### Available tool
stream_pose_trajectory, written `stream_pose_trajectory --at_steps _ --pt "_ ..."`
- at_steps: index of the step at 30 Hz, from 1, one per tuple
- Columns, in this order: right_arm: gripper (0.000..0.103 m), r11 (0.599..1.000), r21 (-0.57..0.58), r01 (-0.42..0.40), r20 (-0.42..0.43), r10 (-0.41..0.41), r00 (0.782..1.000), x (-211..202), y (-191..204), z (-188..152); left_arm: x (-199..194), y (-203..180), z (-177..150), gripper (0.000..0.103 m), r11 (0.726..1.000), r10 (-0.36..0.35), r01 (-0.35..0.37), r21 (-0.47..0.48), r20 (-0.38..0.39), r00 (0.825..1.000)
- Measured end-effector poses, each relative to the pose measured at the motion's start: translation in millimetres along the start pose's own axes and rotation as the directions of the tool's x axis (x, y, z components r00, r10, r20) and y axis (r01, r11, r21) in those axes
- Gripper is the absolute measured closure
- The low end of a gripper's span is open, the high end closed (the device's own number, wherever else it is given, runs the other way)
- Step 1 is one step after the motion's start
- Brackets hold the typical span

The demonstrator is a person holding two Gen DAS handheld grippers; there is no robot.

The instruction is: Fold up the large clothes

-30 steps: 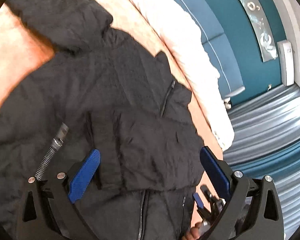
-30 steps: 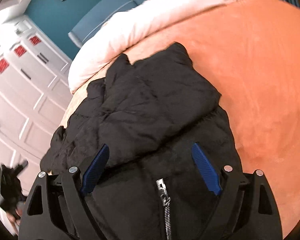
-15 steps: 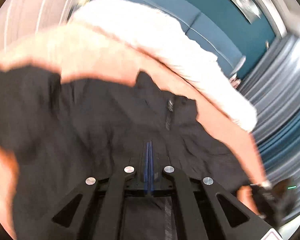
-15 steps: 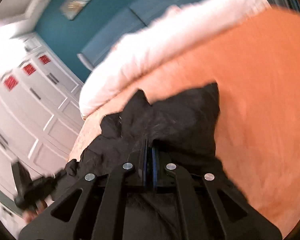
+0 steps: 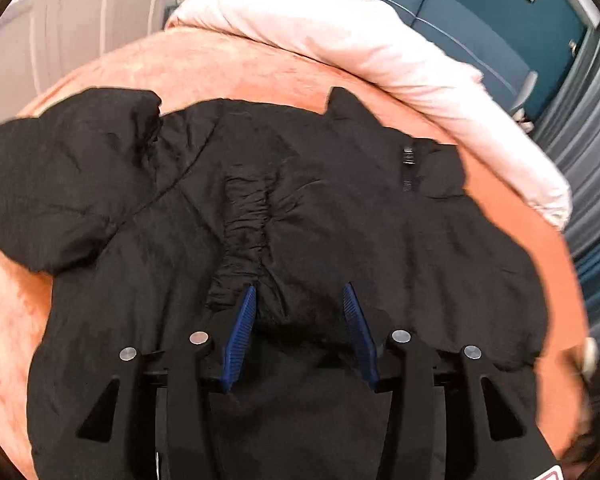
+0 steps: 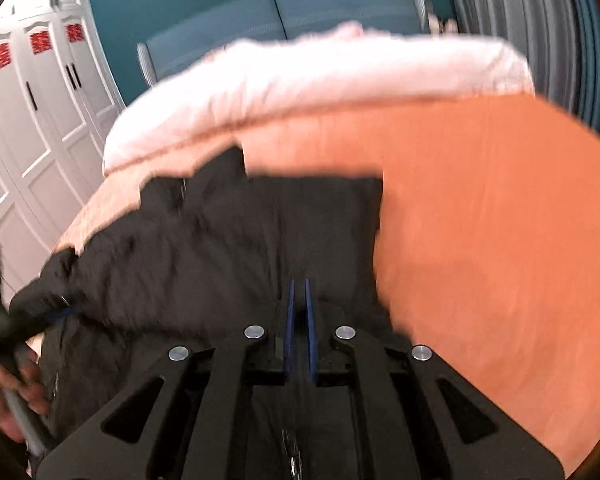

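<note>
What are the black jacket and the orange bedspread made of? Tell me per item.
Jacket: looks like thin matte synthetic shell, probably nylon, crinkled and lightly padded, with a gathered seam.
Bedspread: looks like soft plush or fleece, from its faintly mottled, napped, unshiny surface.

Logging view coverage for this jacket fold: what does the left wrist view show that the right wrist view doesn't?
Left wrist only: the left gripper open over the gathered elastic band, and a zipper pull.

Right wrist only: the right gripper nearly shut, white wardrobe doors with red decorations, and the person's hand.

Both: black jacket, orange bedspread, pale duvet.
</note>
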State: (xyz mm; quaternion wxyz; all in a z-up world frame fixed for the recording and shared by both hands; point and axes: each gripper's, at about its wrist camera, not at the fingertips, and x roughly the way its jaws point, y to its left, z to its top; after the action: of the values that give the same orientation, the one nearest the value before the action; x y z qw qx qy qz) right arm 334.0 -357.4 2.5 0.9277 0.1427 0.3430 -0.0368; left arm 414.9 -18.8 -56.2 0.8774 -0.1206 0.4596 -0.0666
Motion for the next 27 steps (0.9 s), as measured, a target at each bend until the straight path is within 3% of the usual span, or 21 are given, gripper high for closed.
stream_pose_trajectory --at_steps 3,5,8,9,11,19,21,23,24,27 --pt "0.098 0.998 -0.048 0.031 -0.004 -0.031 1.0 26.0 6.6 20.2 15.5 3.3 -5.6 0.059 0.999 0.037 -0.037 0.008 0.001 0.999" --pt "0.098 0.997 -0.065 0.049 -0.082 -0.054 0.995 65.0 5.4 19.4 20.2 3.7 -10.3 0.058 0.998 0.051 -0.052 0.027 0.017 0.999" --pt "0.103 0.992 -0.086 0.094 -0.175 -0.108 0.979 111.5 -1.7 -2.6 26.7 2.1 -14.4 0.056 0.995 0.071 -0.074 0.065 0.039 0.997" --pt "0.103 0.994 -0.076 0.078 -0.187 -0.091 0.978 121.9 -6.6 -13.4 29.4 2.5 -16.0 0.055 0.994 0.072 -0.075 0.075 0.047 0.996" --pt "0.103 0.997 -0.042 0.069 -0.166 -0.075 0.983 122.3 -10.4 -16.0 32.9 3.2 -19.4 0.055 0.993 0.075 -0.082 0.09 0.071 0.995" --pt "0.103 0.985 -0.113 0.128 -0.136 -0.143 0.98 132.0 4.0 -19.8 30.9 6.2 -27.3 0.054 0.994 0.056 -0.067 0.087 0.117 0.992" --pt "0.103 0.98 -0.132 0.147 -0.14 -0.165 0.976 130.1 7.9 -18.8 21.4 13.8 -27.0 0.053 0.998 0.004 -0.011 0.055 0.122 0.993" --pt "0.099 0.96 -0.176 0.218 -0.145 -0.244 0.959 118.9 19.3 -17.3 4.1 31.3 -23.8 0.053 0.998 -0.055 0.057 -0.013 0.115 0.992" --pt "0.095 0.954 -0.187 0.235 -0.145 -0.264 0.954 104.7 30.2 -17.6 -13.2 46.7 -21.2 0.05 0.998 -0.025 0.031 -0.053 0.114 0.993" --pt "0.082 0.976 -0.196 0.093 -0.137 -0.121 0.983 49.3 66.1 -36.6 -69.4 109.2 -12.2 0.022 0.988 0.017 0.013 -0.151 0.195 0.981"
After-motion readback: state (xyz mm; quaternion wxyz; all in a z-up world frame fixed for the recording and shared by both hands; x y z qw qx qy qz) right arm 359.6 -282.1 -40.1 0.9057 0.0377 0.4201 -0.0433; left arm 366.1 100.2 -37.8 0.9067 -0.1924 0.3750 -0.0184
